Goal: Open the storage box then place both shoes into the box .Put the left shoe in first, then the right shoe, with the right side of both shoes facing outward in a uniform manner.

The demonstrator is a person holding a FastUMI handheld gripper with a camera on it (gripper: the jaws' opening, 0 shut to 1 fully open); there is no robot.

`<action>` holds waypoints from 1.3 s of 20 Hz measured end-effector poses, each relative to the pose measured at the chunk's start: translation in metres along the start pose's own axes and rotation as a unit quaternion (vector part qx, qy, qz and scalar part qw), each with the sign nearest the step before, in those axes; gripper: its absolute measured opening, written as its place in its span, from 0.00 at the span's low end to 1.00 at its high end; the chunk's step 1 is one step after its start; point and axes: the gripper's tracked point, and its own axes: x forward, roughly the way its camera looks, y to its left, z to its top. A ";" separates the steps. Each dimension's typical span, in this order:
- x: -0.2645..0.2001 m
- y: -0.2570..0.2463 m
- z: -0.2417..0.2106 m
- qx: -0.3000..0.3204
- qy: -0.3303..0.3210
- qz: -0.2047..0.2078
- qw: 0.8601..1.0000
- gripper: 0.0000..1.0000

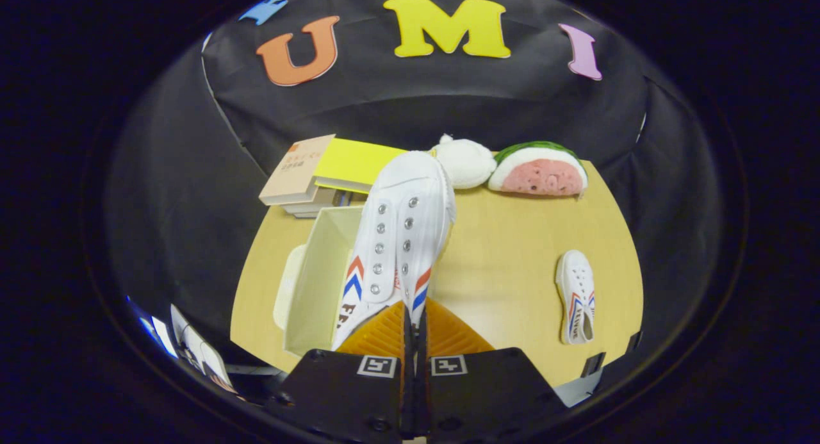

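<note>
Gripper: the gripper (413, 319) has its two fingers pressed close together, pinching the heel end of a white sneaker between them.
Held shoe: the held sneaker (400, 232) rises from the fingers with its toe pointing away, toward the far side of the table; metal eyelets run up its front, and red and blue chevrons mark both sides near the heel.
Storage box: the open storage box (320, 271) sits just ahead of the fingers and to their left, pale inside; the held sneaker hangs over its right edge.
Lid: a pale lid (286, 287) shows just beside the box's left wall, partly hidden by it.
Second shoe: the other sneaker (575, 295) lies flat on the table (506, 258), well to the right of the fingers, toe pointing away.
Beyond the box: a stack of books (320, 175) with tan and yellow covers.
Far edge: a white plush toy (464, 162) touches a watermelon-slice plush (539, 170).
</note>
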 end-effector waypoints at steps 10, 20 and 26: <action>0.085 0.071 -0.044 0.018 0.073 0.028 0.997 0.06; 0.119 0.085 -0.051 0.030 0.100 0.049 0.993 0.07; 0.075 0.058 -0.022 0.019 0.035 0.049 0.998 0.99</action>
